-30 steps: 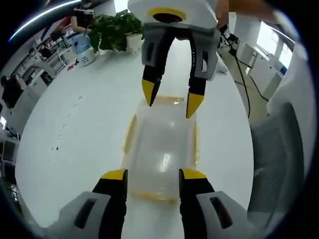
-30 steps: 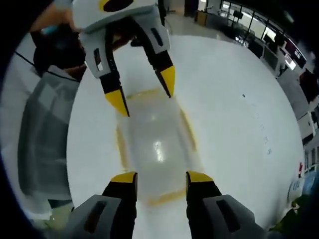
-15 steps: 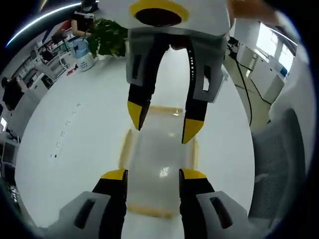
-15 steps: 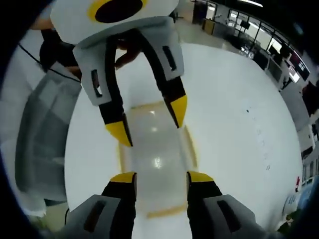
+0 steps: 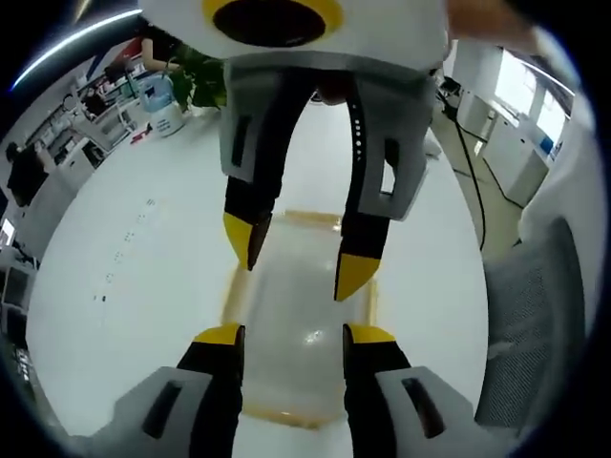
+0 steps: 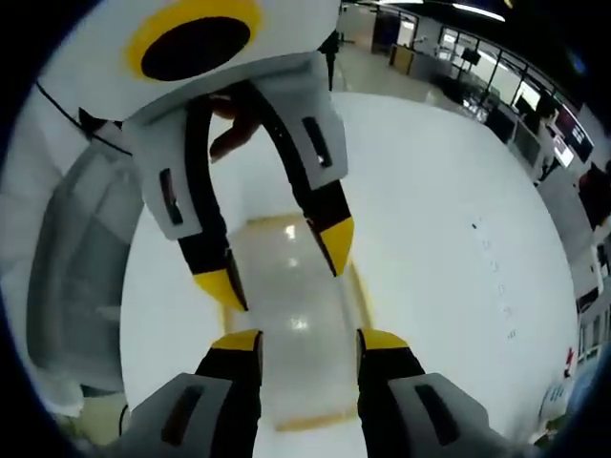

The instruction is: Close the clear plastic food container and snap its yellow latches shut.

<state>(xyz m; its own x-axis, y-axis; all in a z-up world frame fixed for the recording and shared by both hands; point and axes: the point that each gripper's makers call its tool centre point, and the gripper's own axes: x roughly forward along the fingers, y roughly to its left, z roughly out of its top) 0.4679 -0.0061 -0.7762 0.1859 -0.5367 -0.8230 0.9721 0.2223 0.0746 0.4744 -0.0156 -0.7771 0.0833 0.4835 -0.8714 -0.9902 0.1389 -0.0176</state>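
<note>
Down at the bottom of the left gripper view, the left claw (image 5: pixel 291 336) stands with its two yellow-tipped jaws apart, nothing between them, poised over the near end of the clear plastic food container (image 5: pixel 304 305). Facing it from above in that view comes the right claw (image 5: pixel 298 256), its jaws likewise spread and empty, their yellow tips hanging over the far half of the container; whether they touch the lid cannot be told. The container lies flat on the white tabletop (image 5: pixel 124 286), lengthwise between the two claws, its lid down on it, with yellow latches (image 5: pixel 233 286) showing along its sides and ends. In the right gripper view the same meeting appears from the other side: the right claw (image 6: pixel 310 341) rises wide and empty from the bottom, the left claw (image 6: pixel 277 262) reaches in from the top with its tips over the container (image 6: pixel 296 334), and a yellow latch (image 6: pixel 315 418) runs across the near end between the right claw's jaws. Beyond the container, a grey mesh chair (image 5: pixel 535 324) stands beside the tabletop, a leafy green plant (image 5: pixel 196 81) sits at the tabletop's far edge, and office desks with monitors (image 6: pixel 477 67) fill the background.
</note>
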